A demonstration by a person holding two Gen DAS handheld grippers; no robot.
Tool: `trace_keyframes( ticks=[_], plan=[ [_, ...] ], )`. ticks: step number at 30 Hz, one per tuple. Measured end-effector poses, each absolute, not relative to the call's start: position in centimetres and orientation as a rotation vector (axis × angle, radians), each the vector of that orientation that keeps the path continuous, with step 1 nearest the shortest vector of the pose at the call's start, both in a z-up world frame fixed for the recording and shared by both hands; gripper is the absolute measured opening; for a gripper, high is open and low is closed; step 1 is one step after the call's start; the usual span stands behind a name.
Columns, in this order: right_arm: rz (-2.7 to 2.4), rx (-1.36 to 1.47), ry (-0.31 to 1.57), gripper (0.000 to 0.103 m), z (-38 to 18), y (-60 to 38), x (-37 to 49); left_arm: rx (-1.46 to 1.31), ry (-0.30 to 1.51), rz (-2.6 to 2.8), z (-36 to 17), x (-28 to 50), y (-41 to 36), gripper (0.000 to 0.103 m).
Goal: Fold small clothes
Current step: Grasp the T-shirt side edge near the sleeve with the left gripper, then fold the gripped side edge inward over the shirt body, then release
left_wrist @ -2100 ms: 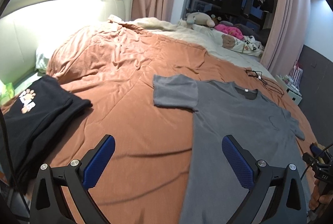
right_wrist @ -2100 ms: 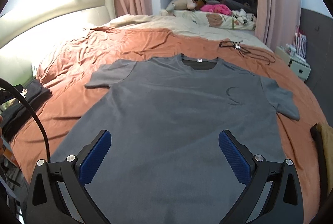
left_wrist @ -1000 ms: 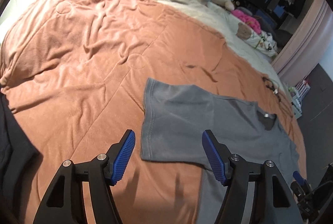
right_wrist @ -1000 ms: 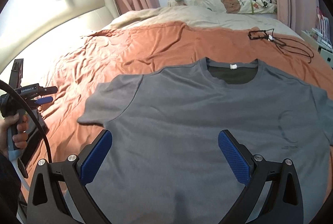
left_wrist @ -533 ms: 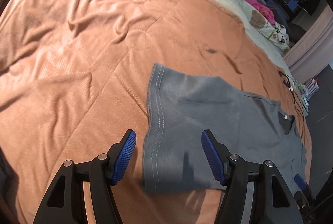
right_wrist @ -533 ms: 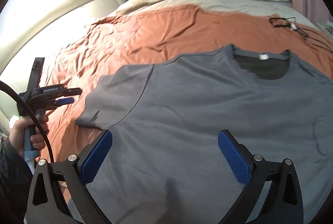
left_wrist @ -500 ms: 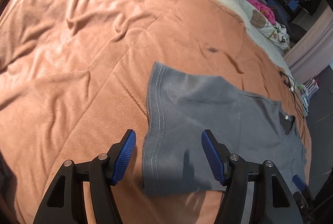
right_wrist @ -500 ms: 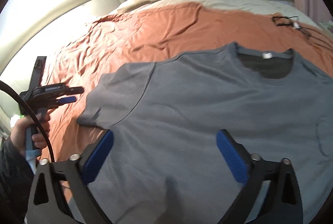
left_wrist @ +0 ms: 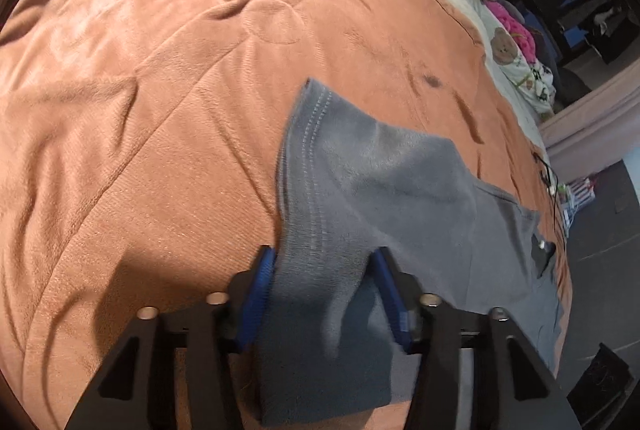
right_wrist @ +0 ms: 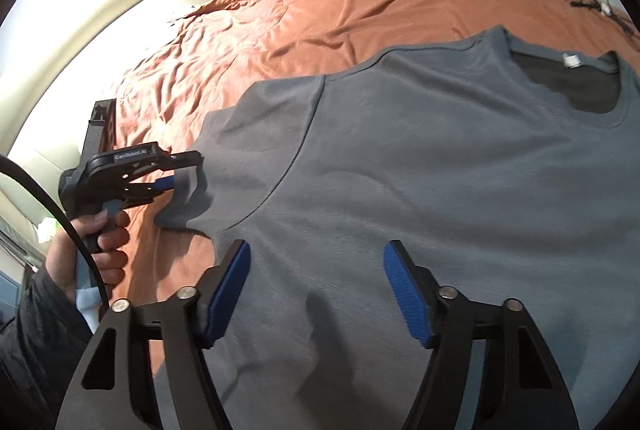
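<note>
While your left gripper (left_wrist: 326, 290) has just been closing its jaws, the grey T-shirt (left_wrist: 360, 182) sleeve bunches between them on the orange bed cover (left_wrist: 140, 110). From the right wrist view, your right gripper (right_wrist: 316, 286) jaws, also just narrowing, stand apart over the shirt's near left side, nothing pinched.

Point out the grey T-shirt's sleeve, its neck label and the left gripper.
sleeve (left_wrist: 360, 166), left wrist view, mid-cloth beside the stitched hem
neck label (right_wrist: 570, 59), right wrist view, the white tag itself
left gripper (right_wrist: 176, 172), right wrist view, at the jaws' tips on the sleeve edge
</note>
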State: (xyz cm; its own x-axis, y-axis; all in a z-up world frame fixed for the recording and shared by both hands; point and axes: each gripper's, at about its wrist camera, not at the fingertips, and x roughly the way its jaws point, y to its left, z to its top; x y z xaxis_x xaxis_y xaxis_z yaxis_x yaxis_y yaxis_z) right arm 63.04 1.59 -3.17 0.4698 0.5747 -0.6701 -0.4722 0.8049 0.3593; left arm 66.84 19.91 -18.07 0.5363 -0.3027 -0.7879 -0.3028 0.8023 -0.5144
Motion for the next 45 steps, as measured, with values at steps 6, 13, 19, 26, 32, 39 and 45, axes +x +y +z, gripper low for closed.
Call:
trace_keyframes(
  ticks=[6,13,19,26,32,39,45],
  plan=[
    [0.629,0.179,0.882,0.034,-3.6,2.6,64.3,-0.697,1.017,-0.062,-16.4,66.5,20.5,0.009],
    [0.655,0.304,0.928,0.029,-4.9,4.4,66.5,-0.658,0.96,-0.126,-12.6,66.8,19.6,0.007],
    [0.697,0.4,0.979,0.015,-6.9,5.8,68.1,-0.616,0.932,-0.171,-9.9,67.4,18.2,0.007],
    [0.72,0.506,1.029,0.01,-9.0,6.5,69.8,-0.584,0.929,-0.233,-8.0,67.6,15.9,0.007],
    [0.732,0.563,1.06,0.01,-9.9,6.9,70.8,-0.583,0.937,-0.26,-7.2,67.7,14.2,0.007],
    [0.734,0.563,1.062,0.011,-8.4,4.0,69.9,-0.581,0.948,-0.291,-6.3,67.6,11.6,0.007],
    [0.688,0.525,1.015,0.011,-6.0,0.7,68.6,-0.556,0.966,-0.326,-5.5,67.5,8.2,0.007]
  ],
)
